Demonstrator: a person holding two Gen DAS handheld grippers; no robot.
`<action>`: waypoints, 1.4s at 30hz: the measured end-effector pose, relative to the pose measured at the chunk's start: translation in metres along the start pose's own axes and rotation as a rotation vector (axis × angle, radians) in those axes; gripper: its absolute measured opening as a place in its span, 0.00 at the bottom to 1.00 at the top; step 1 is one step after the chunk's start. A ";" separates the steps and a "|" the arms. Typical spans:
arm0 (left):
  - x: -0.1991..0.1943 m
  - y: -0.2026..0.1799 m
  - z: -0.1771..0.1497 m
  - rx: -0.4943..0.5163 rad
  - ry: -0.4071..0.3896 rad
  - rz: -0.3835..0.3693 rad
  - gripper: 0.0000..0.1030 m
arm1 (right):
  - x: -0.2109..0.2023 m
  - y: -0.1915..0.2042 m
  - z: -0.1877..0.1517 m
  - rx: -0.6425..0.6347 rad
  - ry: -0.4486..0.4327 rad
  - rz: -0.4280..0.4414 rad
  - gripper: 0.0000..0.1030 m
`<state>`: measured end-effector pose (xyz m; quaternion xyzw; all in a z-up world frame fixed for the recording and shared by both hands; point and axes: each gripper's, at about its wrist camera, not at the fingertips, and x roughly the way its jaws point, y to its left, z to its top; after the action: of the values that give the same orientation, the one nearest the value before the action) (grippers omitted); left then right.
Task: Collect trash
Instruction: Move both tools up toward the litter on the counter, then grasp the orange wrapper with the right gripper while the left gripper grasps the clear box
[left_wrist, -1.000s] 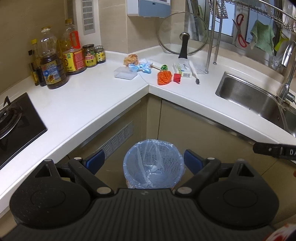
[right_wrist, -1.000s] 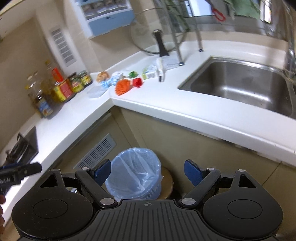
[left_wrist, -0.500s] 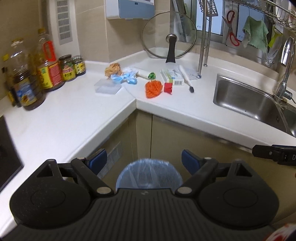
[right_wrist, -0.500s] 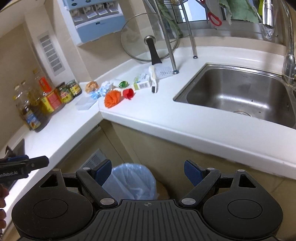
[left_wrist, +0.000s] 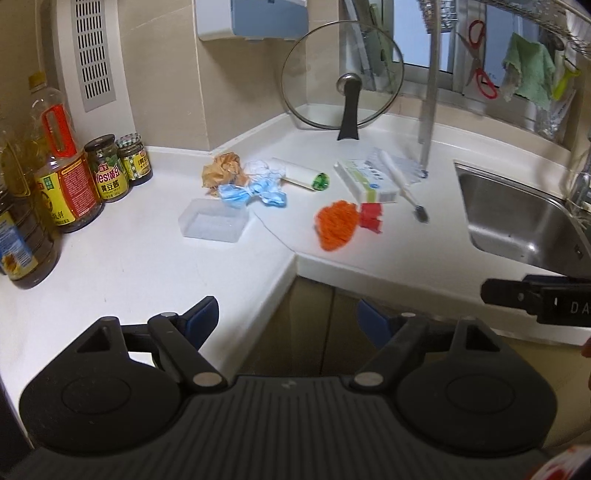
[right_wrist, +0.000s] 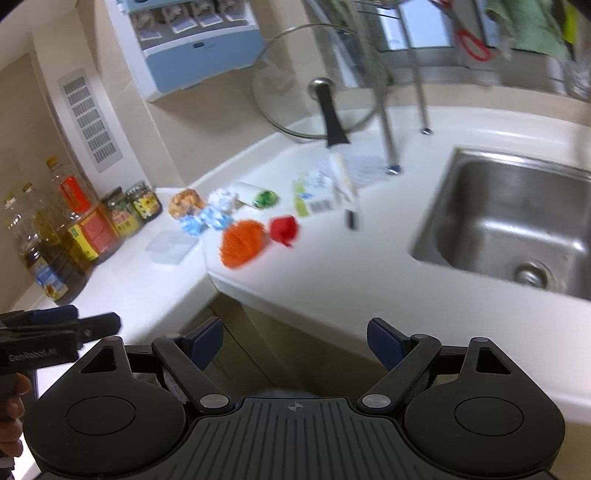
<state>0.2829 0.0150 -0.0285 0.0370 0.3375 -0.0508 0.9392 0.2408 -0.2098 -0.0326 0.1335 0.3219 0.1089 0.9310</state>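
Observation:
Trash lies in the corner of the white counter (left_wrist: 147, 258): an orange mesh ball (left_wrist: 335, 224), a red scrap (left_wrist: 370, 216), a crumpled brown paper (left_wrist: 223, 173), a blue-white wrapper (left_wrist: 255, 188), a clear plastic lid (left_wrist: 212, 220), a small roll with a green end (left_wrist: 301, 177), a white box (left_wrist: 365, 180). My left gripper (left_wrist: 286, 317) hangs before the counter's edge, well short of them, its jaws closing with nothing between. In the right wrist view the same orange mesh ball (right_wrist: 242, 243) and red scrap (right_wrist: 283, 229) appear; my right gripper (right_wrist: 295, 341) is open and empty.
Oil bottles (left_wrist: 61, 173) and jars (left_wrist: 107, 168) stand at the left. A glass pot lid (left_wrist: 343, 77) leans on the back wall. A steel sink (left_wrist: 524, 225) lies to the right, with a toothbrush (left_wrist: 402, 188) beside the box. Cabinet doors (left_wrist: 314, 332) lie under the counter.
Both grippers moved forward toward the counter corner. The blue-lined bin below dropped out of view. The trash items now look larger and closer.

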 end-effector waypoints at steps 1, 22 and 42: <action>0.006 0.005 0.004 0.000 0.002 -0.001 0.77 | 0.009 0.007 0.004 -0.014 -0.008 0.004 0.83; 0.109 0.085 0.046 -0.038 0.039 0.024 0.77 | 0.178 0.066 0.054 -0.194 0.007 -0.053 0.72; 0.176 0.111 0.067 0.016 0.027 -0.036 0.93 | 0.215 0.063 0.070 -0.163 0.010 -0.101 0.40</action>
<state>0.4737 0.1057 -0.0852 0.0391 0.3502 -0.0702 0.9332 0.4425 -0.1010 -0.0821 0.0403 0.3230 0.0884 0.9414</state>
